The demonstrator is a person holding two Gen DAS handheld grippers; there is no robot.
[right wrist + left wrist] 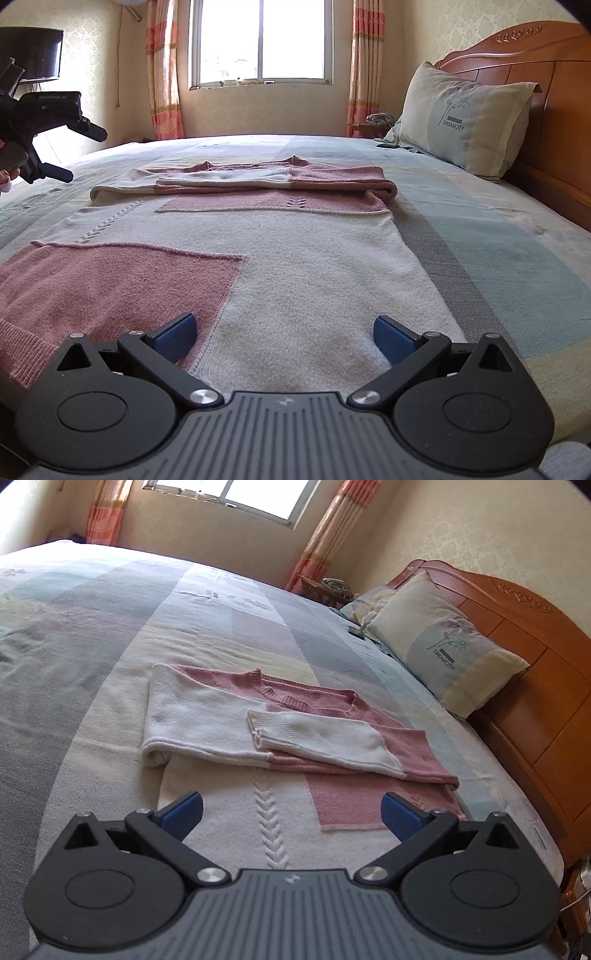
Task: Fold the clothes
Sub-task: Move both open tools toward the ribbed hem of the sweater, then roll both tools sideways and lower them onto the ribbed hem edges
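The sweater [280, 240] ran lengthwise ahead of the right tool [284, 338], hem nearest; both tools gaped, empty, the left tool [291, 814] higher.

Daylight pours through a sliding window [260, 38] in the far wall, flanked by striped pink-and-cream curtains [163, 70]. Pale patterned wallpaper [491, 528] covers the walls. A wide bed [110, 620] fills the room — its pastel patchwork cover spread flat — with a carved wooden headboard [554, 74], a propped pillow [465, 118] and a dark television [35, 53] in the corner.
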